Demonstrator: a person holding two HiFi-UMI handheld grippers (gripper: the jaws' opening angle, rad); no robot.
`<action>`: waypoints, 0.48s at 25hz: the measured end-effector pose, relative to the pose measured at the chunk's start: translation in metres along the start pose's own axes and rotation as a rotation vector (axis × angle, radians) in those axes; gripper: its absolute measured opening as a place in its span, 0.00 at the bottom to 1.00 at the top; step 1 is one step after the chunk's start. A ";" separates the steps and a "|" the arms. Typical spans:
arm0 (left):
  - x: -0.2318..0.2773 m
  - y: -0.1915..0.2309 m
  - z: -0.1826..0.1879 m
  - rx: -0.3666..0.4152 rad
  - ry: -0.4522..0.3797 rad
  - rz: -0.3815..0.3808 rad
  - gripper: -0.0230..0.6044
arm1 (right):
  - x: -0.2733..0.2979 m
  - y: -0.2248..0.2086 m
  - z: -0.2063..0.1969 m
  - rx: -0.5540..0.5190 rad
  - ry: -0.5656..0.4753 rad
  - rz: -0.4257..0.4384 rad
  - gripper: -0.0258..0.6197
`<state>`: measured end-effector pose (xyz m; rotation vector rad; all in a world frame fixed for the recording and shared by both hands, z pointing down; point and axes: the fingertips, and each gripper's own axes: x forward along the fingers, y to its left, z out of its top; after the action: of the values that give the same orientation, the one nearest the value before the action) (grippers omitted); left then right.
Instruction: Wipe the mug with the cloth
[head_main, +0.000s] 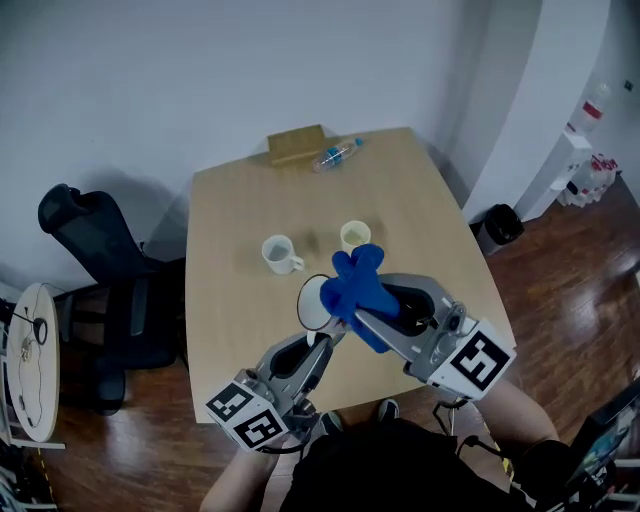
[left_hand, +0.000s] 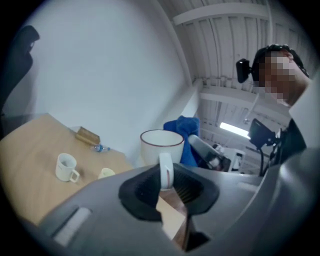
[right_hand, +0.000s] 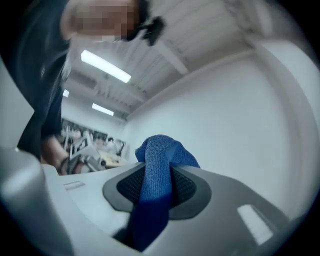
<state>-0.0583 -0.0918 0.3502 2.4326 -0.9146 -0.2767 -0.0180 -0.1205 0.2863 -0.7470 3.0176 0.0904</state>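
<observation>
I have the light wooden table (head_main: 230, 200) below me, with a black office chair (head_main: 90, 250) pushed up at its left edge. Both tools hang above the near end of the table, pointing roughly level.

The right gripper (head_main: 365, 312) is clamped on the blue cloth (head_main: 360, 285) – in the right gripper view the fabric runs up between the pads and bunches over the tips. The left gripper (head_main: 322, 338) is pinched tight on the handle (left_hand: 166, 171) of the white mug (head_main: 315, 302), which has a dark rim and sits upright, mouth up, held clear of the table. The cloth is just beside the mug's rim, on its right in the head view (I can't tell if they touch).

Further back on the table lies a brown box (head_main: 296, 145) at the far edge. Mid-table stand a second white mug (head_main: 280, 254) and a pale yellow cup (head_main: 355, 236), near each other but apart – and a clear plastic bottle (head_main: 335, 155) lies on its side just beside the box.
</observation>
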 end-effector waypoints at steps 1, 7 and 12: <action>-0.003 -0.010 0.001 0.025 0.012 -0.044 0.13 | -0.004 -0.008 0.002 0.161 -0.030 0.094 0.22; -0.038 -0.096 -0.002 0.221 0.135 -0.440 0.13 | -0.037 0.003 -0.004 0.933 -0.180 0.676 0.22; -0.061 -0.149 -0.019 0.252 0.234 -0.754 0.13 | -0.059 0.061 0.007 1.223 -0.262 1.146 0.22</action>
<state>-0.0151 0.0508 0.2869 2.8765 0.1079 -0.1328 0.0058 -0.0388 0.2852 0.9444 2.1293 -1.2870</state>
